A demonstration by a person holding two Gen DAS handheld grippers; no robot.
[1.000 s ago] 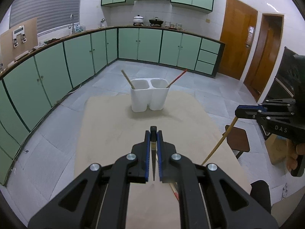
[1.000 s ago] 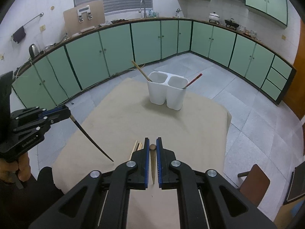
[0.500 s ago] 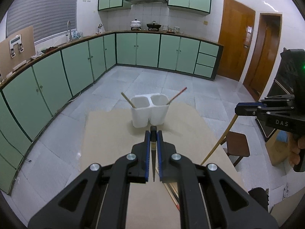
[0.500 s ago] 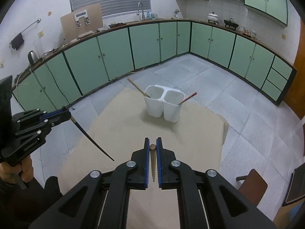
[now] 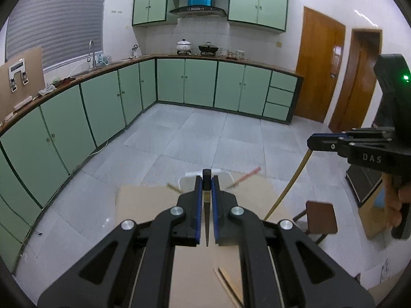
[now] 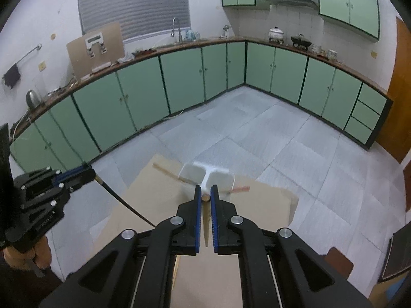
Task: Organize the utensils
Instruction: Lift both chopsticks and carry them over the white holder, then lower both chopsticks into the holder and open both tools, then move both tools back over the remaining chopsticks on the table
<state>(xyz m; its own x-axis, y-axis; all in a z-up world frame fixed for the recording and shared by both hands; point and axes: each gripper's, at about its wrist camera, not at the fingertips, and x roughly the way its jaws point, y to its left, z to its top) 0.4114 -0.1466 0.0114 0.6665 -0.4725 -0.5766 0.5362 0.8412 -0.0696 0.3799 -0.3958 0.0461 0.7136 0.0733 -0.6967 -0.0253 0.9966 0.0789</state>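
Domestic kitchen. Mint-green base cabinets [image 5: 200, 82] run in an L under a dark wood counter [image 6: 179, 46]; matching wall cabinets [image 5: 257, 2] hang above. Range hood [image 5: 197, 11] over white tile, with a white lidded pot [image 5: 183, 45] and a dark wok [image 5: 208, 48] below it. Sink tap [image 6: 176, 27] under a shuttered window [image 6: 133, 2]. Kettle [image 6: 32, 98] at the counter's far left. Grey tiled floor [image 5: 205, 138], two wooden doors [image 5: 318, 69].

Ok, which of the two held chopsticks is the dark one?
The one in the left tongs: dark chopstick, nearly black. The right tongs hold a pale wooden chopstick.
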